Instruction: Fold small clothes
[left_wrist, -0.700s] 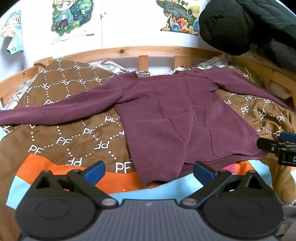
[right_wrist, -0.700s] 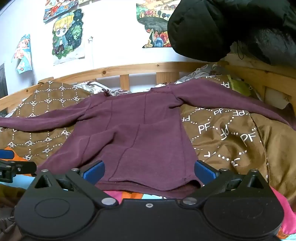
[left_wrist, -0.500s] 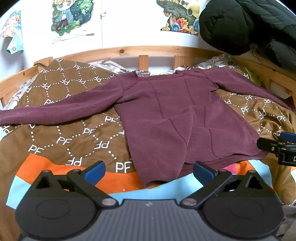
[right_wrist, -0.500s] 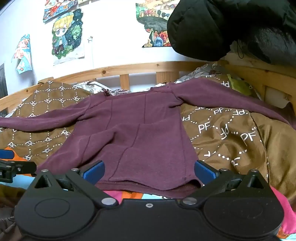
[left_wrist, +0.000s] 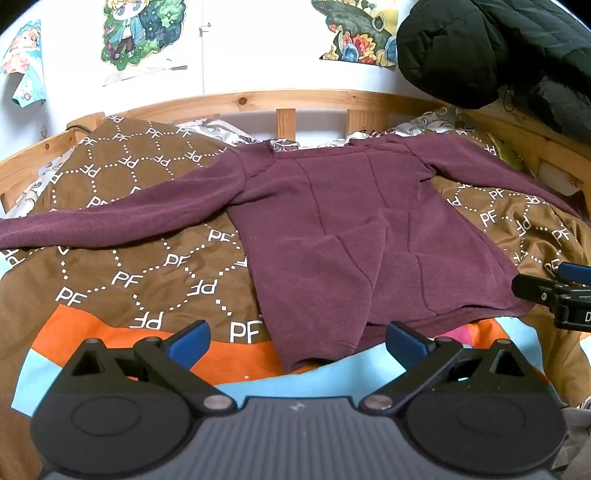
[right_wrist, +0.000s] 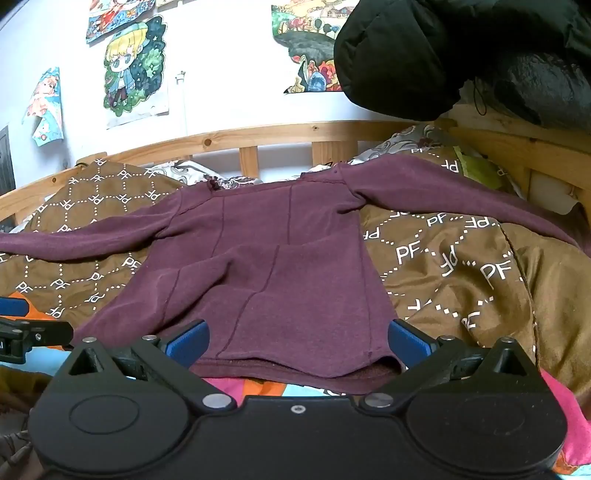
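Our purple sweater (left_wrist: 354, 236) lies flat mid-frame on bed (left_wrist: 129, 266), sleeves out. Nothing folded yet. Left hand-held gripper (left_wrist: 295, 341) and right hand-held gripper (right_wrist: 297, 341) wide apart, empty.

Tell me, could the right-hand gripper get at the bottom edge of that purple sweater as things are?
Probably yes. The right gripper is open, and the sweater's hem lies just ahead between its blue fingers. Nothing lies on or before the hem, and the left gripper sits off to the side.

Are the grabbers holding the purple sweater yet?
No, nothing is held. The left hand-held gripper and right hand-held gripper are both open, short of the maroon sweater hem.
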